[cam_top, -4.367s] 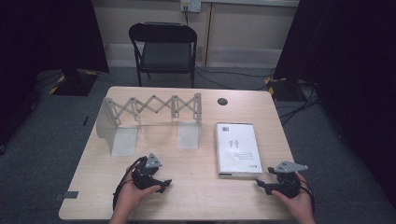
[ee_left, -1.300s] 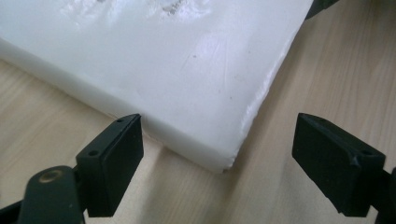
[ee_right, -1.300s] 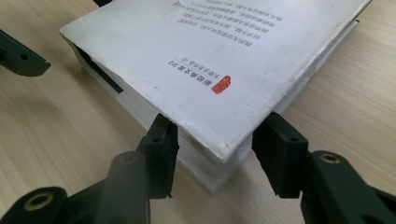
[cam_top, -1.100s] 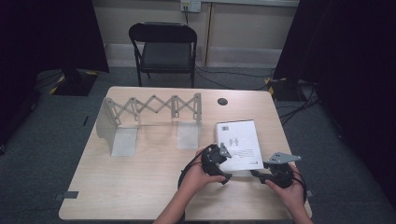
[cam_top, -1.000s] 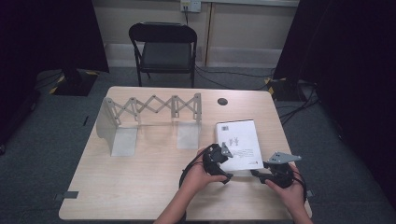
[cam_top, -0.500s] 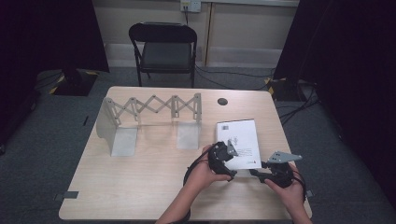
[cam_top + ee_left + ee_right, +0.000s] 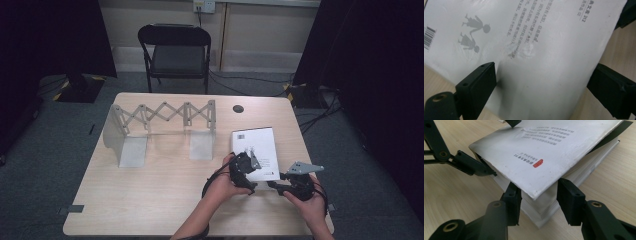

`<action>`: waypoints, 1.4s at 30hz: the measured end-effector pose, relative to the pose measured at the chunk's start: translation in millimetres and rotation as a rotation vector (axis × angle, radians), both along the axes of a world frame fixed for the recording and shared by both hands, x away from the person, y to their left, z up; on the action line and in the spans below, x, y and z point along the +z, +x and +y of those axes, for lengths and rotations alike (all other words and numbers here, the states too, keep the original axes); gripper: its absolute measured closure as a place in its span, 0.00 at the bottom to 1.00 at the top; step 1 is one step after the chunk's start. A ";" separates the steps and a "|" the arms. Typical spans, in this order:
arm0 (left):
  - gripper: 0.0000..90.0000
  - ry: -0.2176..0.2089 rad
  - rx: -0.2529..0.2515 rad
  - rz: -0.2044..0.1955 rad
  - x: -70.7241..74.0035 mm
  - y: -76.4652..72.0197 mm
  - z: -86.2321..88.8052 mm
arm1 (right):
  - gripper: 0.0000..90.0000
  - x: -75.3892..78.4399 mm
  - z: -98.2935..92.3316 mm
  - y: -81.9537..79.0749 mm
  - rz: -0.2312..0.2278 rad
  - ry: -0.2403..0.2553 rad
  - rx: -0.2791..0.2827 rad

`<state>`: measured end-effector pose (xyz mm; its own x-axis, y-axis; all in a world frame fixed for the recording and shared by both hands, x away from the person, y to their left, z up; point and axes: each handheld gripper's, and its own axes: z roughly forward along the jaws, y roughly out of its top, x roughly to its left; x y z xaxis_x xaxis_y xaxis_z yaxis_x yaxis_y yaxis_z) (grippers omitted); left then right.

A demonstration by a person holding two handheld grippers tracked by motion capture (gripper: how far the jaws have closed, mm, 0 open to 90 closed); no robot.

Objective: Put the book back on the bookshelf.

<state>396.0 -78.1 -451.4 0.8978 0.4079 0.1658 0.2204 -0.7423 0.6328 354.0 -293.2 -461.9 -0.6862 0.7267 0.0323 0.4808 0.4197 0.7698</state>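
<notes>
White book [image 7: 257, 150] flat on worktop [image 7: 165, 200], barcode and "312" legible, left tool [image 7: 544, 90] spread wide over cover, jaws just opening, right tool [image 7: 539, 202] pinching the lifted corner.

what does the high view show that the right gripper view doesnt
High view alone: the folding chair, the metal accordion rack and the dark round disc on the table, plus both forearms. Right gripper view alone: the book's cover lifted off its page block, with the right gripper straddling that corner. Both: the white book and the left gripper over it.
</notes>
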 end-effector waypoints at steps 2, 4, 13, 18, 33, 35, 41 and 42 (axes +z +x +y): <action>0.10 0.001 -0.001 -0.011 -1.0 0.2 -3.1 | 0.62 0.5 0.3 -0.1 0.001 0.000 -0.001; 0.09 0.012 -0.007 -0.029 -1.5 1.1 -5.2 | 0.62 1.0 0.6 -0.3 -0.002 0.000 -0.001; 0.17 0.013 -0.018 -0.073 -0.9 -0.1 -5.5 | 0.62 1.4 -0.1 0.3 0.005 0.015 -0.004; 0.28 0.004 -0.053 -0.097 2.2 -3.9 -2.6 | 0.62 1.8 -0.5 0.4 0.003 0.029 -0.008; 0.26 0.005 -0.058 -0.092 1.0 -5.6 -4.6 | 0.62 -1.1 0.3 1.2 0.015 0.000 0.002; 0.18 0.017 -0.055 -0.101 -1.3 -6.1 -7.7 | 0.62 -0.3 0.4 1.1 0.013 0.007 -0.001; 0.15 0.029 -0.036 -0.128 -3.2 -2.7 -12.7 | 0.62 1.7 1.5 0.6 0.011 0.015 -0.009; 0.15 0.031 -0.034 -0.125 -2.6 -2.6 -12.7 | 0.62 1.5 1.2 0.8 0.011 0.019 -0.010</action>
